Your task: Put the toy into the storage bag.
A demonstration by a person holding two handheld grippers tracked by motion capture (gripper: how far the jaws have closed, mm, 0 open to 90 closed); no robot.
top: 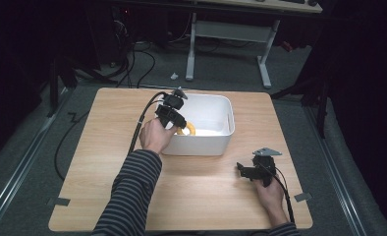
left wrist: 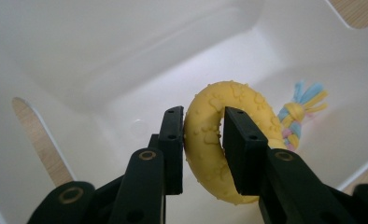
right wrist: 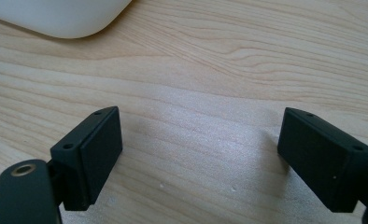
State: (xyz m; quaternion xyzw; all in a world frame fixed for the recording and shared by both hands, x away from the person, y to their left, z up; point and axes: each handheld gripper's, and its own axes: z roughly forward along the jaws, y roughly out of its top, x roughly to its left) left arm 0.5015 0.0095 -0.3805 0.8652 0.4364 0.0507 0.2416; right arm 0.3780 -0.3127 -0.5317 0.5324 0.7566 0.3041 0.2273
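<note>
- High view: the wooden table (top: 196, 196) is evenly lit from above, while the room around it stays dark.
- Gripper views: bright, soft shadows; the nearest black parts are blurred.

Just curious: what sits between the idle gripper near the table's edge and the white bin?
Nothing: in the high view, bare wooden table lies between the right gripper and the white bin; the right gripper view agrees.

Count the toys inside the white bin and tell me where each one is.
2. A yellow ring toy is clamped between the left gripper's fingers inside the white bin. A pastel braided rope toy lies just behind the ring, partly hidden by it. Others may be hidden.
</note>
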